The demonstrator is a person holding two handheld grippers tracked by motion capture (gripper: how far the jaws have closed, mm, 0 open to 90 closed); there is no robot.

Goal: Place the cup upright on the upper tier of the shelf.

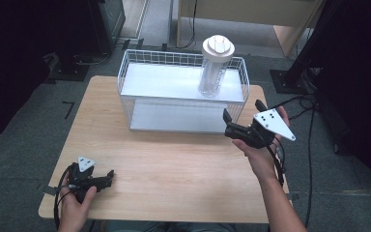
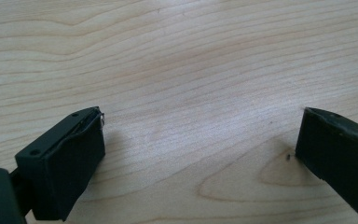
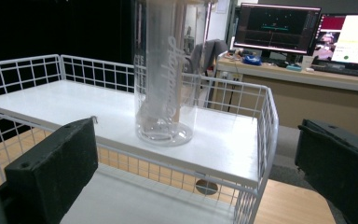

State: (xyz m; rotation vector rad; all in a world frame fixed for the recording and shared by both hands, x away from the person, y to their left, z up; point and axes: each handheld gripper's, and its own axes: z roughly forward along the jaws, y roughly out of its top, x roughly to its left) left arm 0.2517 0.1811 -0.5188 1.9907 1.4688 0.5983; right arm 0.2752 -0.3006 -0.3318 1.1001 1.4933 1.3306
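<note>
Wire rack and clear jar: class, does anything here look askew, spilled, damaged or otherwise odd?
Nothing stands out. The clear jar stands upright on the top shelf of the white wire rack, lid on, with no spill around its base. The right hand-held gripper is open in front of the rack; the left hand-held gripper is open over the wooden table.
</note>
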